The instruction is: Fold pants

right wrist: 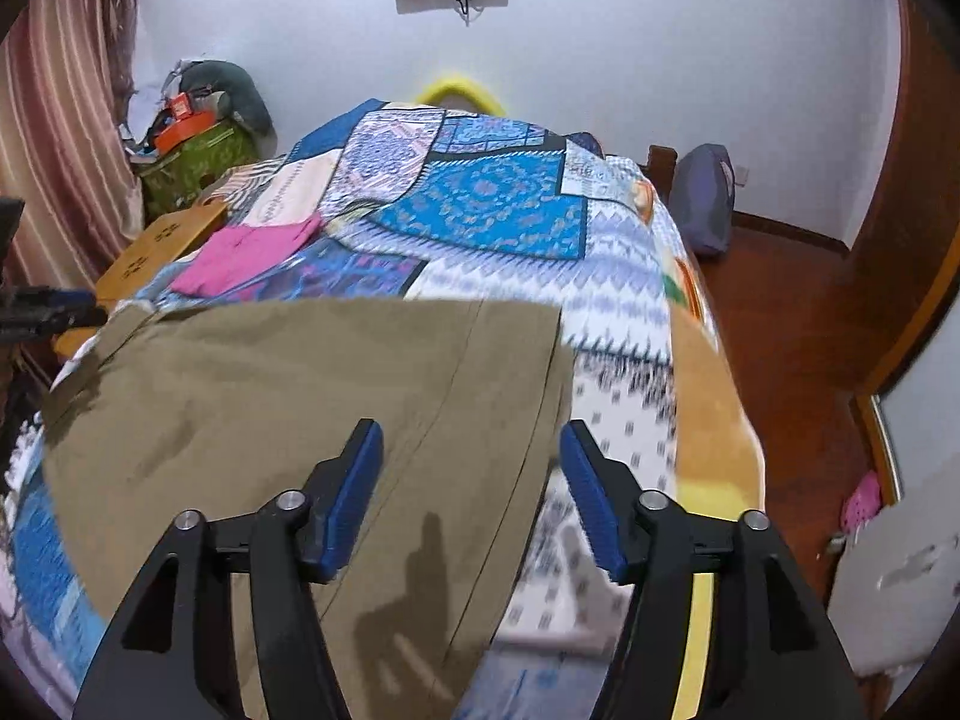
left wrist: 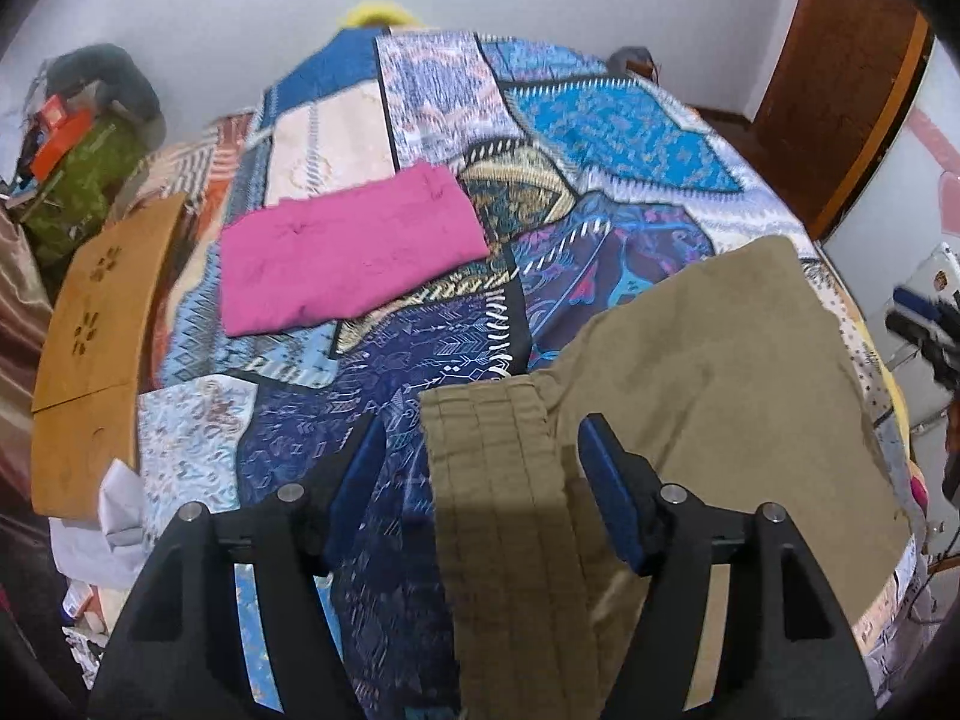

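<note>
The khaki pants (left wrist: 708, 372) are lying flat on the patchwork bedspread (left wrist: 612, 126), long axis running left-right. The left gripper (left wrist: 480, 456) is hovering wide open, empty, straddling the waistband; the right gripper (right wrist: 471, 462), likewise open and empty, is straddling the right-hand edge.

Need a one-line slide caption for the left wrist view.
Open left gripper straddles the waistband of khaki pants on a patchwork bedspread, pink cloth beyond.

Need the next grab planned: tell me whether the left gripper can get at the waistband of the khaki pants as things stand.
Probably yes. The left gripper is open, its fingers either side of the ribbed waistband of the khaki pants, with nothing lying over it.
</note>
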{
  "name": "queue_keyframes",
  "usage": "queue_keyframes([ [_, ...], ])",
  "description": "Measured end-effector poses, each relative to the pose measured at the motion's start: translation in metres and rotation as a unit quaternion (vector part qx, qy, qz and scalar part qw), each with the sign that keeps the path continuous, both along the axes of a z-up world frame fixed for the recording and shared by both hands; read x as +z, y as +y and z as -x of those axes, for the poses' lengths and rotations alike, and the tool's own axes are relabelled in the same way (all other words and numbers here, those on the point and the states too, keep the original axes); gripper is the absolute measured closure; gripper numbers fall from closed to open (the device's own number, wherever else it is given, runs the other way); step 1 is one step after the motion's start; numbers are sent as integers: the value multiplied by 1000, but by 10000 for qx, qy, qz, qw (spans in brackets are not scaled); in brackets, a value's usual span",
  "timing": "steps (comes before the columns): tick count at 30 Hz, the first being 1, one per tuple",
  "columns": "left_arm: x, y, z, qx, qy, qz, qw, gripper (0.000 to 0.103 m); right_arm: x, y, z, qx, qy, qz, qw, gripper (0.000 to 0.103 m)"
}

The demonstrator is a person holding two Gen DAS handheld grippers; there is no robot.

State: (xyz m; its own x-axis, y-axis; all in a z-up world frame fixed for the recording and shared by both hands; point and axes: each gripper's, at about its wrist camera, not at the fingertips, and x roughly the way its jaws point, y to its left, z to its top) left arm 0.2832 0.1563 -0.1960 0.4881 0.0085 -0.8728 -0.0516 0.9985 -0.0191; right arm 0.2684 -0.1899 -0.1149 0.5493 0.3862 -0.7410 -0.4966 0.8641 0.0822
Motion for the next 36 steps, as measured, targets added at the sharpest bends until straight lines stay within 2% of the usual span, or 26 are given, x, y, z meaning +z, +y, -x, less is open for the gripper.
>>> queue_keyframes([
  [3,-14,3,-15,50,157,-32,9999,36,-14,7,-30,25,72,67,9999,37],
  [6,-27,10,-24,78,287,207,9993,36,-33,14,-57,43,204,143,9997,37],
  [10,-37,15,-28,90,423,377,9984,36,-58,15,-89,-88,367,-27,9993,37],
  [14,-36,12,-28,13,360,255,9990,36,-76,13,-113,-206,775,-389,9960,37],
  [16,-36,9,-27,-20,300,143,9994,36,-79,14,-117,-148,828,-537,9950,47],
  [18,-36,8,-27,1,197,8,9998,36,-80,21,-116,8,772,-385,9963,77],
  [20,-36,8,-27,79,131,-89,9998,37,-82,28,-114,171,712,-284,9969,88],
  [23,-37,11,-27,246,1,-314,9992,37,-83,39,-105,241,392,168,9988,94],
  [25,-39,13,-29,306,44,-301,9991,37,-83,44,-104,225,347,399,9983,94],
  [28,-37,13,-30,222,125,-296,9992,37,-82,47,-108,132,553,533,9970,93],
  [31,-20,6,-22,103,27,-448,9989,37,-64,46,-104,56,524,802,9954,82],
  [33,-4,-1,-13,-13,-185,-497,9986,37,-45,43,-93,94,459,645,9968,66],
  [35,7,-8,-5,-152,-331,-409,9985,37,-29,44,-80,259,441,244,9984,58],
  [36,12,-13,-2,-227,-393,-354,9983,36,-23,48,-73,351,399,133,9985,58],
])
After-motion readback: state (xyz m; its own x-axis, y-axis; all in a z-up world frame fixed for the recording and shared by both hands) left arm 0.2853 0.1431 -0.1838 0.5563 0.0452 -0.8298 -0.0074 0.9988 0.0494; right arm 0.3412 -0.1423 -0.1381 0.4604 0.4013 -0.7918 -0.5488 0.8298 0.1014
